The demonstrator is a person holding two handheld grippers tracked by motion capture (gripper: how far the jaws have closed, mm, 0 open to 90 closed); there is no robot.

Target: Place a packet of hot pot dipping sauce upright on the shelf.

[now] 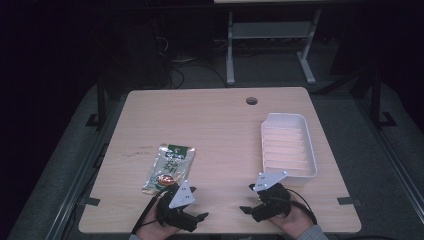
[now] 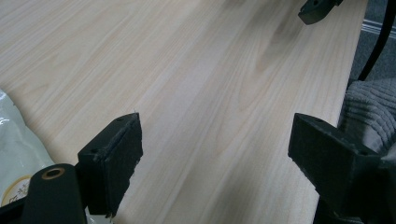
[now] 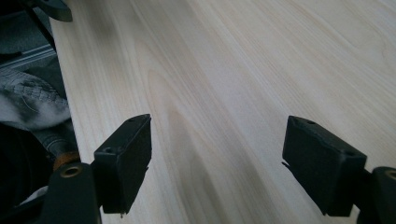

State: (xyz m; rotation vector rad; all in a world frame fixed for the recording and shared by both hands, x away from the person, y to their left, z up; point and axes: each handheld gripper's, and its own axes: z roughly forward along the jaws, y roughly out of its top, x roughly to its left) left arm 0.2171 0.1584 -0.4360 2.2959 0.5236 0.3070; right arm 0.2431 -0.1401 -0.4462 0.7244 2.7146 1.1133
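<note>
Both hands sat at the near edge of the tabletop (image 1: 220, 115), each holding one set of tongs: left tongs (image 1: 200, 218), right tongs (image 1: 246, 209). Their tips pointed inward toward each other across bare wood, a resting pose by my judgement, neither reaching yet. Left tongs stood wide open with nothing between the jaws; the left gripper view showed plain wood grain in the gap and the corner of the packet (image 2: 14, 154) just beside the one jaw, not touching it as far as I could tell. Right tongs likewise gaped fully, empty, over bare board. Count: two tongs, one flat sachet-type packet (image 1: 169, 167) with green top and printed label, one white ribbed tray (image 1: 288, 145). Packet lay face up just ahead of the left hand, near it; tray lay lengthwise ahead of the right hand, well apart from the packet. Likely layout for moving the packet into the tray, each item set within reach of one hand. Tray held nothing.
</note>
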